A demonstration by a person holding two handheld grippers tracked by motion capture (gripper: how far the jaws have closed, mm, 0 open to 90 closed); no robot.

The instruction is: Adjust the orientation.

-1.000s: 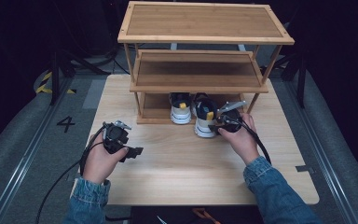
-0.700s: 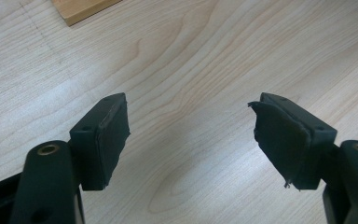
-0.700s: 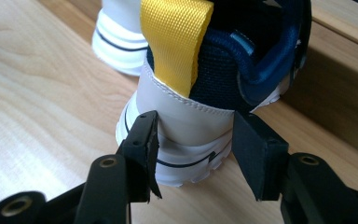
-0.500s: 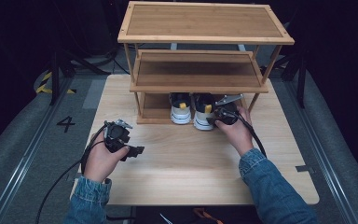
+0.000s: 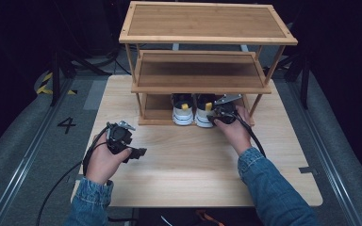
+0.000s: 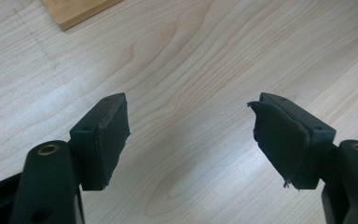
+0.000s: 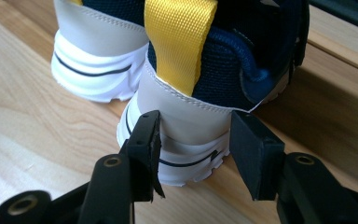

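Observation:
Two dark blue shoes with white soles and yellow heel loops stand side by side under the lowest shelf of a bamboo rack (image 5: 202, 70): the left shoe (image 5: 182, 112) (image 7: 95, 70) and the right shoe (image 5: 201, 115) (image 7: 196, 60). My right gripper (image 5: 213, 117) (image 7: 196, 140) has the right shoe's heel between its pads; its jaws have just been closing and they press on the heel. My left gripper (image 5: 140, 153) (image 7: 191, 135) rests open over bare table wood, with nothing between its pads.
The rack stands at the back of the light wooden table (image 5: 193, 174), its two upper shelves bare. A corner of the rack's base (image 6: 74, 9) lies ahead of the left gripper. Dark floor and rails surround the table.
The right hand has moved toward the rack with the right shoe, which now sits deeper under the lowest shelf, level with the left shoe. The left hand has kept still.

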